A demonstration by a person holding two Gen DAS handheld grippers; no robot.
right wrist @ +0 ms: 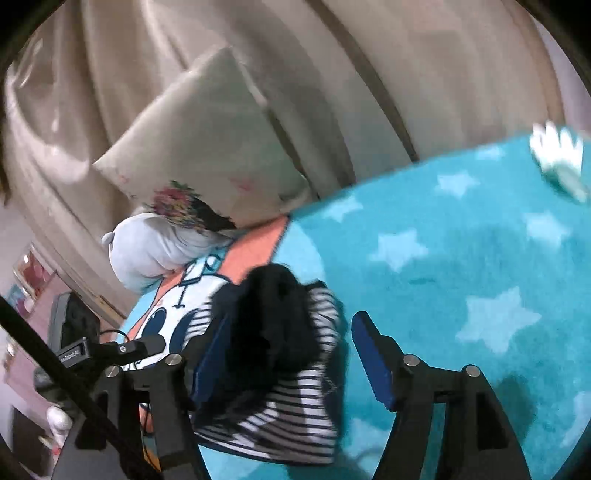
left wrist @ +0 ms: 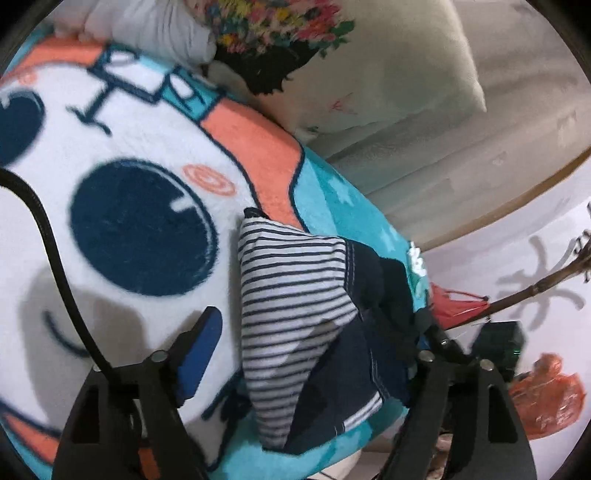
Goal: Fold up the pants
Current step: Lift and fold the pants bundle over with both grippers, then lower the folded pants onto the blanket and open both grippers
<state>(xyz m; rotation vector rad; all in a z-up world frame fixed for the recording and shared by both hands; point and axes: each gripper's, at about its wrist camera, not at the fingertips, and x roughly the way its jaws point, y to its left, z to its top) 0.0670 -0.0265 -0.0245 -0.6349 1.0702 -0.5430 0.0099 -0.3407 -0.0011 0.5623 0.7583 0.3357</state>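
Observation:
The pants (left wrist: 295,314) are small, with a navy outside and a white-and-navy striped lining. They lie bunched in a compact bundle on a cartoon blanket (left wrist: 122,147). My left gripper (left wrist: 317,336) is open, with the bundle lying between its blue-padded fingers (left wrist: 199,354). In the right wrist view the pants (right wrist: 280,354) lie blurred between the fingers of my right gripper (right wrist: 288,354), which is open, its right finger (right wrist: 373,354) clear of the cloth. The left gripper's body (right wrist: 110,350) shows at left.
A floral pillow (left wrist: 354,62) and a white plush (left wrist: 166,29) lie at the blanket's far end. Beige curtains (right wrist: 221,74) hang behind. The blanket's turquoise starred area (right wrist: 480,258) stretches right. Red bags (left wrist: 546,398) lie on the floor past the bed edge.

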